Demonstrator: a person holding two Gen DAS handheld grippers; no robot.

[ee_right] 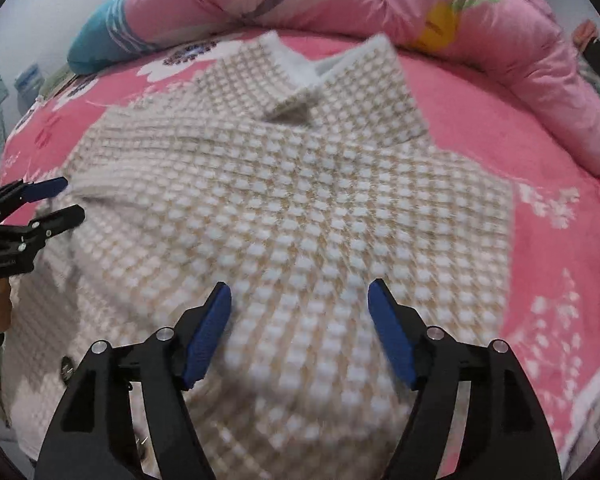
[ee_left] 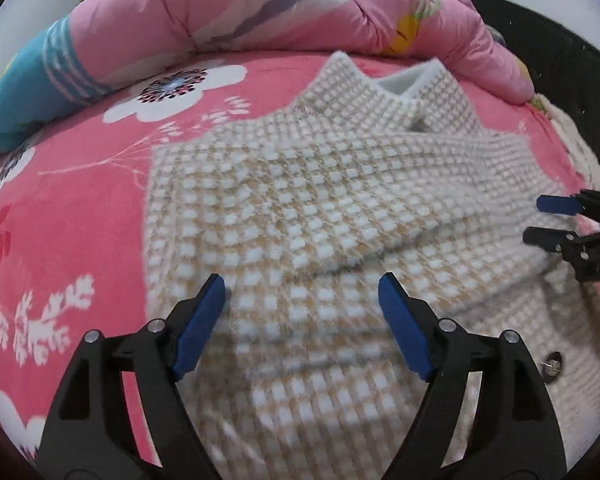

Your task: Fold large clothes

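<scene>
The left gripper (ee_left: 302,292) is held with its jaws spread wide and nothing between them, poised over the near part of the coat (ee_left: 300,208). The right gripper (ee_right: 300,300) is likewise parted and empty above the same cloth. The coat is spread on the pink bedspread (ee_left: 80,220), collar (ee_left: 400,84) toward the rolled quilt (ee_left: 260,4); both sleeves appear laid across the chest. From this, the sleeve fold is judged done, and the grippers are probably placed side by side so that the hem can be taken next.
</scene>
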